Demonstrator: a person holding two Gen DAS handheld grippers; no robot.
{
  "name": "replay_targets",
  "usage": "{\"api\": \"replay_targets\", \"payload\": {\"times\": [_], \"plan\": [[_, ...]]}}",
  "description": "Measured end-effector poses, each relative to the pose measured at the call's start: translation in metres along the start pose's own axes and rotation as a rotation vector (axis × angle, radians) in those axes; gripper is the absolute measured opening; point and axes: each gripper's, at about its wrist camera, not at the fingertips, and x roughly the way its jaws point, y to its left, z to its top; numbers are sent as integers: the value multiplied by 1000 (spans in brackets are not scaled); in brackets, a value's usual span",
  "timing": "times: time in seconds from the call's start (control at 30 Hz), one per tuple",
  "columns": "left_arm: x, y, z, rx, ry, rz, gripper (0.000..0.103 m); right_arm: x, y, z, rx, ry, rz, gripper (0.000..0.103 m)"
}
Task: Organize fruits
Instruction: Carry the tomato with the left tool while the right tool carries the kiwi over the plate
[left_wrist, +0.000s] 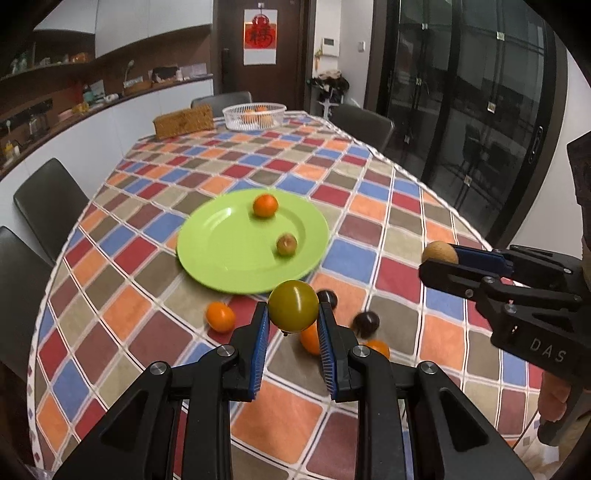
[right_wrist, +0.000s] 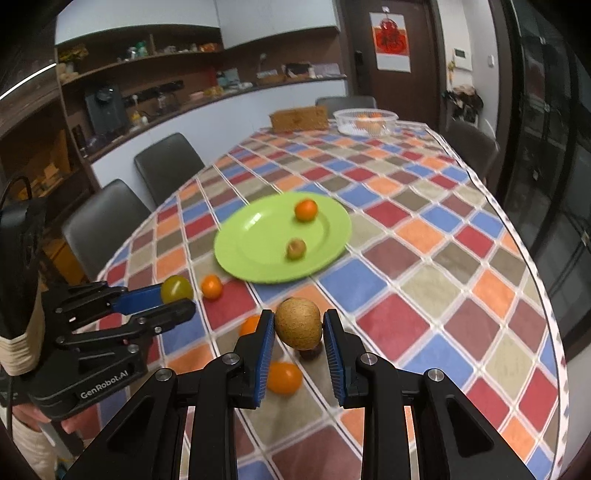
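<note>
My left gripper (left_wrist: 293, 314) is shut on a yellow-green round fruit (left_wrist: 293, 311), held above the table short of the green plate (left_wrist: 221, 251); it also shows in the right wrist view (right_wrist: 176, 288). My right gripper (right_wrist: 298, 325) is shut on a brown kiwi-like fruit (right_wrist: 298, 323), seen at the right in the left wrist view (left_wrist: 439, 252). The plate (right_wrist: 258, 251) holds an orange (left_wrist: 265, 205) and a small brownish fruit (left_wrist: 286, 244). Loose oranges (left_wrist: 220, 316) (right_wrist: 283, 377) and dark fruits (left_wrist: 365, 323) lie on the cloth below the grippers.
A white basket (left_wrist: 255, 116) with oranges and a brown box (left_wrist: 183, 120) stand at the table's far end. Dark chairs (left_wrist: 48, 201) line the left side and far end. The table's right edge (right_wrist: 535, 266) runs beside glass doors.
</note>
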Motion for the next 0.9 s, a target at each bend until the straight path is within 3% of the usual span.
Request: {"api": "replay_targets", "payload": {"times": [0.43, 0.9], "plan": [[3, 16, 43, -24, -53, 7, 26, 21, 12, 51, -39, -32, 88, 28], [60, 44, 81, -57, -5, -4, 26, 89, -7, 99, -49, 31, 86, 28]]}}
